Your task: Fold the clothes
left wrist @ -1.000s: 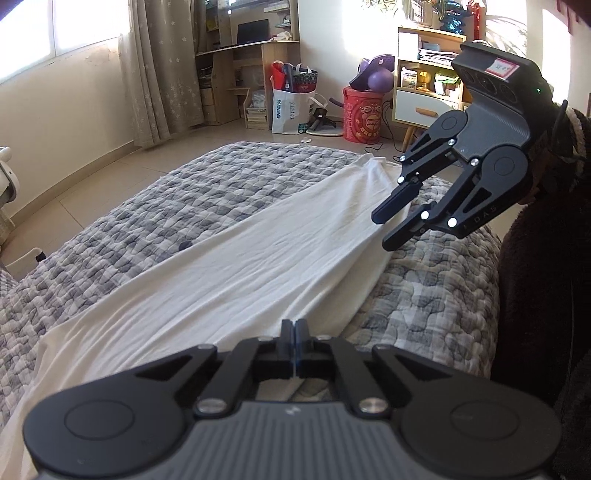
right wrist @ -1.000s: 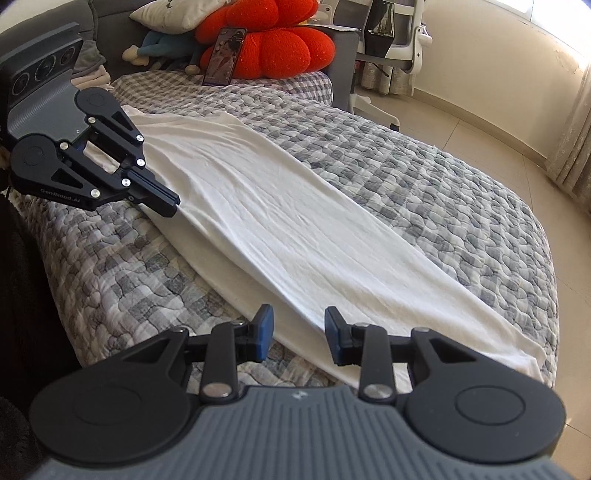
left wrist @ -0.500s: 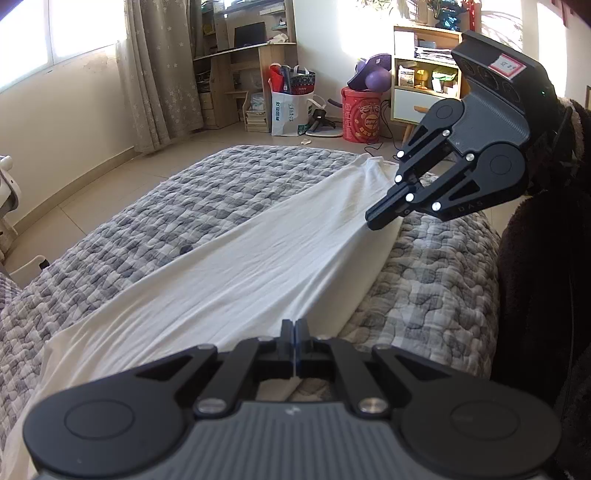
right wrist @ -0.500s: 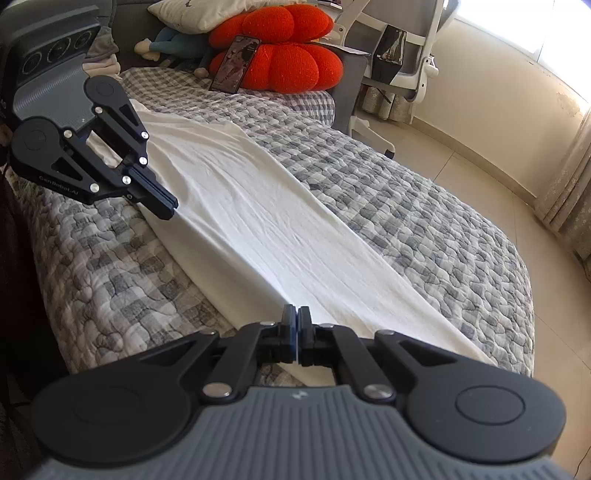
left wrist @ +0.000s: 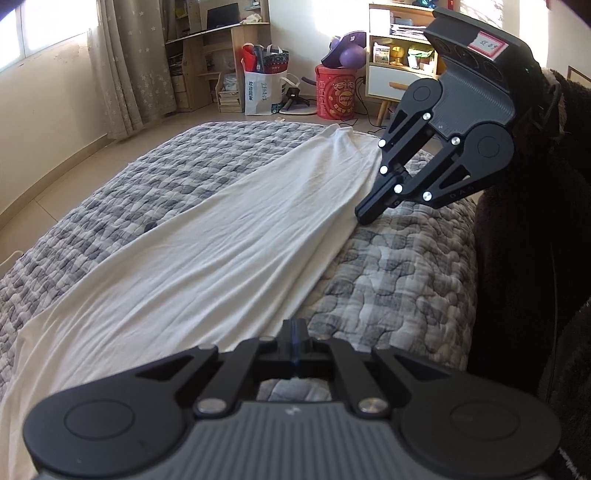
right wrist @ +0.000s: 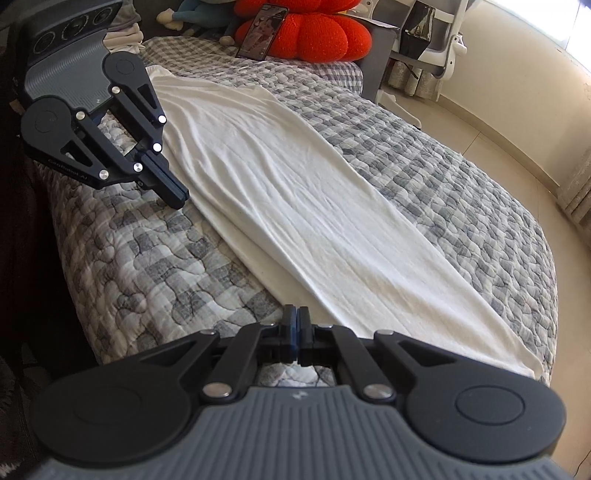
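Observation:
A long white garment (left wrist: 221, 258) lies folded lengthwise on the bed, with taut wrinkles running along it (right wrist: 295, 206). My left gripper (left wrist: 294, 326) is shut, its tips pinching the garment's near edge at one end. From the right wrist view the left gripper (right wrist: 178, 199) shows at that same edge. My right gripper (right wrist: 295, 317) is shut on the near edge at the other end. In the left wrist view the right gripper (left wrist: 364, 218) points down onto the cloth's border.
A grey checked quilt (left wrist: 399, 280) covers the bed. A red cushion (right wrist: 314, 33) and a phone (right wrist: 262, 31) lie at the head end. A person's dark fleece sleeve (left wrist: 535, 258) is beside the bed. A red bucket (left wrist: 336, 92), shelves and a desk stand on the floor beyond.
The right gripper's jaws went from open to shut and it came down onto the garment's near edge. Lengthwise wrinkles appeared in the cloth. The left gripper stayed shut in place.

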{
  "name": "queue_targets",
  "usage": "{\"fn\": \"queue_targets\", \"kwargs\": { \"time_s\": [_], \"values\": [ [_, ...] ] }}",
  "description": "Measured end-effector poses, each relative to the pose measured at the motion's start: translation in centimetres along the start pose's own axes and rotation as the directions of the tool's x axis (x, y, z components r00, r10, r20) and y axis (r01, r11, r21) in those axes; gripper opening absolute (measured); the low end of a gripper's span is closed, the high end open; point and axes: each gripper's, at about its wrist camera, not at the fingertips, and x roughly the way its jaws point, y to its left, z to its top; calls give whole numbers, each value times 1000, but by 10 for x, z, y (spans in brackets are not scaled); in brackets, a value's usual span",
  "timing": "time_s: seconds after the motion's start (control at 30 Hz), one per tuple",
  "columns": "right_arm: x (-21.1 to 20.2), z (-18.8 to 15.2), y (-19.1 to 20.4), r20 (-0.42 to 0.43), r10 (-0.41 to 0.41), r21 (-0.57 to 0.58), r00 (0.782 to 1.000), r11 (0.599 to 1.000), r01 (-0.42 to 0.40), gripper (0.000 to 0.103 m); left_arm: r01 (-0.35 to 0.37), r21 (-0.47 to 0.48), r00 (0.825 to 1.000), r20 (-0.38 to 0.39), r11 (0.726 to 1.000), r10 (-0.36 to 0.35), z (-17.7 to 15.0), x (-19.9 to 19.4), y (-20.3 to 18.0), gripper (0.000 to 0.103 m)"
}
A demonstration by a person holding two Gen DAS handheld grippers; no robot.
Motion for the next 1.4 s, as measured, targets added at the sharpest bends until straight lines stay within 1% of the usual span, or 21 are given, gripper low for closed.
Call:
{"fn": "queue_targets", "kwargs": {
  "time_s": [0.03,0.07,0.13,0.2,0.23,0.3,0.33,0.37,0.43,0.57,0.63,0.7,0.77,0.8,0.87,0.93,1.0,1.1,1.2,1.3,1.4],
  "values": [
    [-3,0,-2,5,-3,15,1000,1000,3,2,4,0,1000,0,1000,-4,1,-1,0,0],
    [-6,0,-4,10,-12,27,1000,1000,12,10,5,-8,1000,11,1000,-5,2,-2,1,2],
    [-10,-2,-8,14,-34,46,999,998,33,12,4,-16,999,35,1000,-3,7,-2,3,3],
    [-12,-4,-12,13,-57,62,998,997,56,13,3,-18,999,53,1000,-2,12,0,4,11],
    [-14,-7,-18,10,-71,92,997,993,70,14,2,-17,998,56,1000,-1,15,4,4,14],
    [-17,-14,-31,5,-95,157,995,983,93,17,7,-4,998,62,1000,-7,19,11,2,25],
    [-19,-17,-37,5,-104,188,995,977,102,22,14,7,998,65,1000,-14,21,15,0,27],
    [-23,-21,-44,6,-118,218,993,969,114,30,21,18,998,67,1000,-22,24,19,-2,29],
    [-30,-29,-55,9,-144,272,990,953,136,36,32,39,997,66,999,-34,28,27,-6,29],
    [-41,-43,-78,5,-196,386,981,905,179,36,60,54,996,60,997,-63,33,39,-11,29],
    [-45,-51,-91,-4,-232,460,973,863,208,36,74,50,996,53,996,-77,34,44,-12,27],
    [-45,-58,-102,-17,-251,514,968,828,224,35,125,51,991,36,991,-127,34,46,-15,23],
    [-42,-64,-110,-51,-263,545,963,801,248,35,181,52,983,17,982,-182,34,47,-18,23],
    [-40,-68,-113,-75,-268,555,961,789,264,35,197,53,980,10,979,-197,33,46,-19,23],
    [-39,-71,-115,-85,-270,567,959,779,269,35,217,54,976,-2,975,-217,32,41,-20,23],
    [-42,-67,-111,-66,-266,566,962,784,255,36,205,50,979,2,977,-205,30,32,-18,23],
    [-46,-59,-105,-35,-251,551,967,803,228,35,179,43,984,14,983,-180,25,19,-15,27],
    [-44,-43,-91,4,-209,506,978,844,178,36,118,22,992,31,993,-119,15,-4,-4,34],
    [-38,-24,-74,37,-156,440,987,889,124,35,46,-35,999,29,998,-45,0,-25,13,37],
    [-30,-6,-56,61,-97,370,993,927,68,36,-23,-97,1000,15,995,24,-17,-42,29,37],
    [-20,12,-39,79,-44,312,996,950,17,36,-80,-138,997,6,987,81,-32,-58,41,38]
  ]
}}
